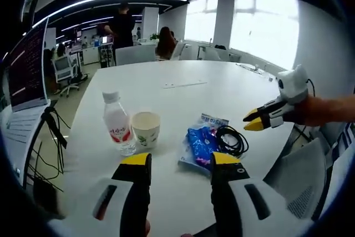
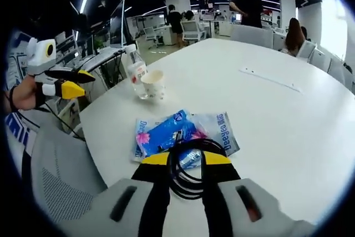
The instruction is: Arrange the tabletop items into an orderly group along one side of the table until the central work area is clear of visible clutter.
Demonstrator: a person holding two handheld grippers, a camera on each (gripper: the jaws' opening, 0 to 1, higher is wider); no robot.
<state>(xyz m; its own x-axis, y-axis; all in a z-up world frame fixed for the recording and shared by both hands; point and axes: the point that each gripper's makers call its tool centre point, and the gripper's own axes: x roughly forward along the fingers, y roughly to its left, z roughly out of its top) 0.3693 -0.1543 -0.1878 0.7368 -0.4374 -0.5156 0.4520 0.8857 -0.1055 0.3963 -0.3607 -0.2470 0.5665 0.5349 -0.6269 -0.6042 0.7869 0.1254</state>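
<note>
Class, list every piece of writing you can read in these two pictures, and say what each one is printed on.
"Deeyeo", twice, along two edges of the blue tissue pack.
Red print on the water bottle label: too blurred to read.
Print on the paper cup: too small to read.
Lines on the monitor: too small to read.

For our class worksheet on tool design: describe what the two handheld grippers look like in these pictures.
Each gripper has two black jaws with yellow tips, rising from a pale grey body with dark slots. That shows on the left gripper and the right gripper. Seen from the side, each carries a white box on top. A hand holds the right gripper.
</note>
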